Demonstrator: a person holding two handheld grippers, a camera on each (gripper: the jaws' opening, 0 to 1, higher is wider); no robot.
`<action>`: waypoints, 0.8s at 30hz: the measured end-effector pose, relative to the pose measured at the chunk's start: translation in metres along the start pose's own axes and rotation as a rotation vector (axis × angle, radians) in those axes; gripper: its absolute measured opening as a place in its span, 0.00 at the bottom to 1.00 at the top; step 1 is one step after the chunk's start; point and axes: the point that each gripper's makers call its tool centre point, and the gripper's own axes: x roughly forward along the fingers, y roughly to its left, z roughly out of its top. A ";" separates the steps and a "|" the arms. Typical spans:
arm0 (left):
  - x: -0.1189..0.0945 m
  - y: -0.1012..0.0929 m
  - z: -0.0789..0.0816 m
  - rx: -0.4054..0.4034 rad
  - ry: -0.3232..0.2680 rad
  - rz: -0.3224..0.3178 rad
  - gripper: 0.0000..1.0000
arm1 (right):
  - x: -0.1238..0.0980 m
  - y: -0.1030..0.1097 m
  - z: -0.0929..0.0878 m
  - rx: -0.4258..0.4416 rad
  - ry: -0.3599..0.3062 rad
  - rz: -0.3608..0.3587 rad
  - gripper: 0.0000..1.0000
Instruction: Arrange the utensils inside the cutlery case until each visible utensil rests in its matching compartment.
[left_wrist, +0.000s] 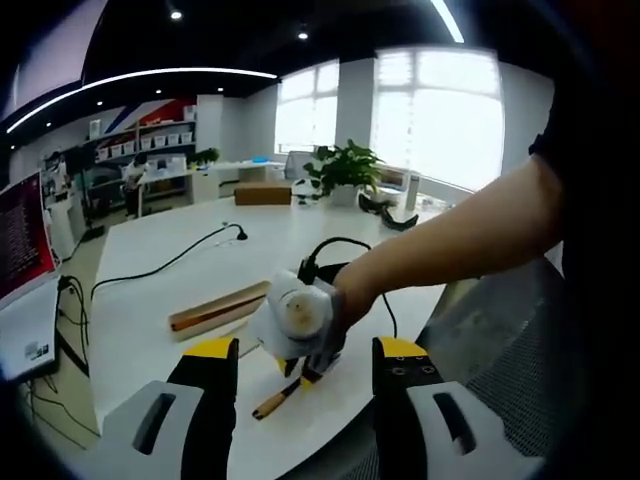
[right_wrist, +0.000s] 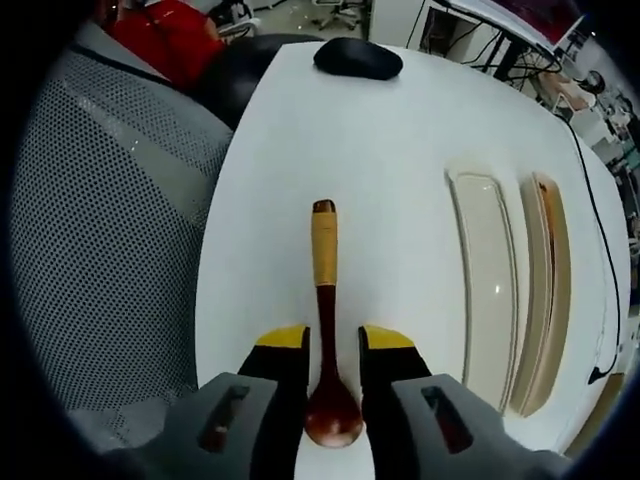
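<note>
Left gripper (left_wrist: 305, 362) has its fingers spread wide, holding nothing, above the white bench (left_wrist: 160, 300). Past them the right gripper (left_wrist: 300, 320) holds the spoon (left_wrist: 275, 400) low over the bench edge. In the right gripper view, right gripper (right_wrist: 333, 345) fingers sit close around the spoon (right_wrist: 324, 300), handle pointing away. Cutlery case (right_wrist: 485, 280) lies to the right, its lid (right_wrist: 550, 290) just beside it.

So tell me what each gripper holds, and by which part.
The right gripper has the spoon between its fingers, at the dark neck just above the bowl; a firm grip cannot be confirmed. The left gripper holds nothing.
</note>
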 end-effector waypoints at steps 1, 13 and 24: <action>0.000 0.000 0.000 0.001 -0.001 0.000 0.55 | 0.000 0.000 0.000 -0.001 0.003 0.001 0.17; 0.001 -0.002 -0.001 -0.005 0.010 -0.011 0.55 | 0.000 -0.001 -0.002 -0.003 0.019 0.000 0.16; 0.001 -0.004 -0.001 0.009 0.016 -0.010 0.55 | 0.001 0.006 0.001 -0.004 0.021 0.032 0.03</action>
